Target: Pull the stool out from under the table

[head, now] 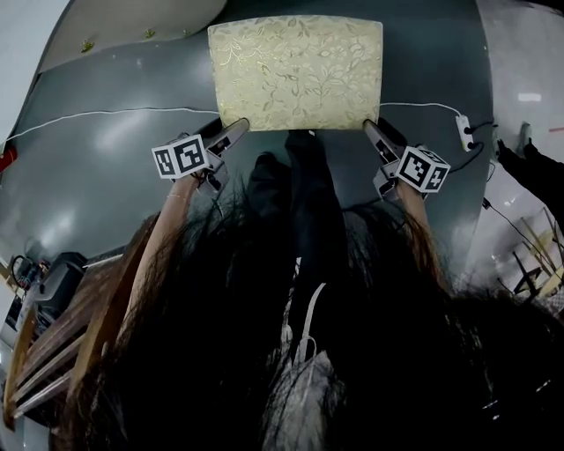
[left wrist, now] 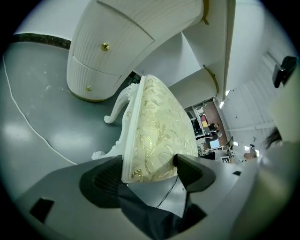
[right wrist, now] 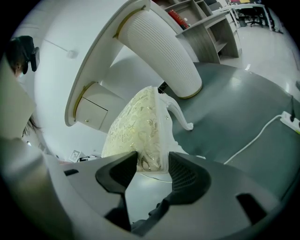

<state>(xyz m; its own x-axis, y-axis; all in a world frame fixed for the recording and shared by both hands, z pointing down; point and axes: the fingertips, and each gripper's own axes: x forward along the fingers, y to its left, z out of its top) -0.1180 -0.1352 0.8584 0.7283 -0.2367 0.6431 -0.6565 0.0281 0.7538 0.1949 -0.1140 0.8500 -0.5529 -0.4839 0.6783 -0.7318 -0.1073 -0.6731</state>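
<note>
The stool [head: 295, 70] stands at top centre, just beside the table [head: 132, 22]. Left tool [head: 236, 130] and right tool [head: 372, 130] each clamp a near seat corner; best pull both evenly and straight.

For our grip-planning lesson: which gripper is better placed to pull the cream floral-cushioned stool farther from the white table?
Right, marginally. The right gripper clamps a near corner of the cream floral-cushioned stool squarely; the left gripper holds the other corner seemingly nearer its fingertips.
</note>
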